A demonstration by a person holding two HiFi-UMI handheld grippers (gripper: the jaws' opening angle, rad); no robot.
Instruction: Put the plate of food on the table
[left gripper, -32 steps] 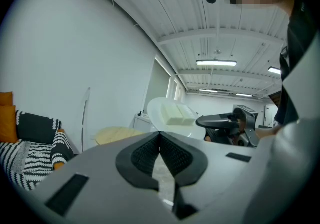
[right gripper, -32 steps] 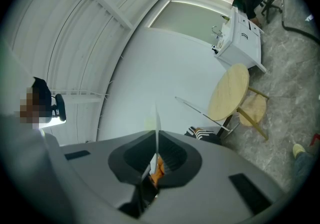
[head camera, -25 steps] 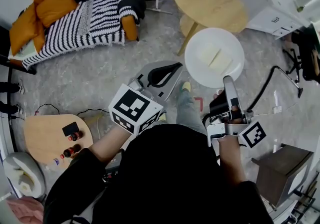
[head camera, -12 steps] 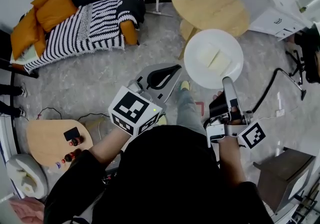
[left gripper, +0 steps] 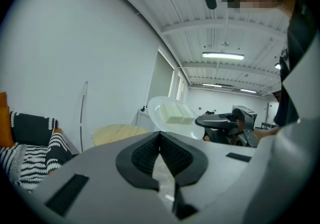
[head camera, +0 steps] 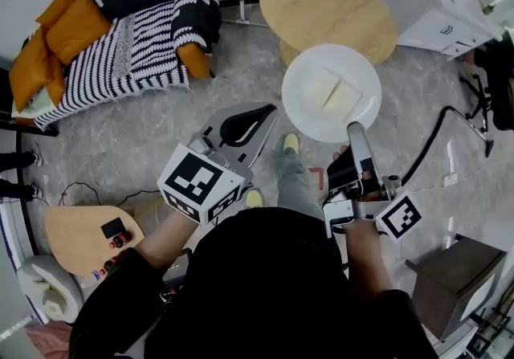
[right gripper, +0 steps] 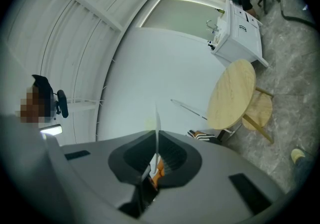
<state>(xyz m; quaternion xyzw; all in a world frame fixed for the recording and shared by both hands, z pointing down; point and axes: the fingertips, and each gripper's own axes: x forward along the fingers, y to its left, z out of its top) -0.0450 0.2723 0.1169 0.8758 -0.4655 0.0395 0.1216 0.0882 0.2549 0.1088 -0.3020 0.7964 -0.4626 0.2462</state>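
Still pinches plate (head camera: 360, 72) rim in right gripper (head camera: 353, 128), aloft, 2 pale food slabs (head camera: 331, 92) on it. Keeps left gripper (left gripper: 160, 143) pressed closed, empty. Has edged plate slightly nearer table (head camera: 321, 4) than 1 s ago; probably leaves only reaching over and lowering.

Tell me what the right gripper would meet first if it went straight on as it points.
The right gripper, shut on the white round plate, seems to aim over the round light-wood table at the white wall; depth is unclear.
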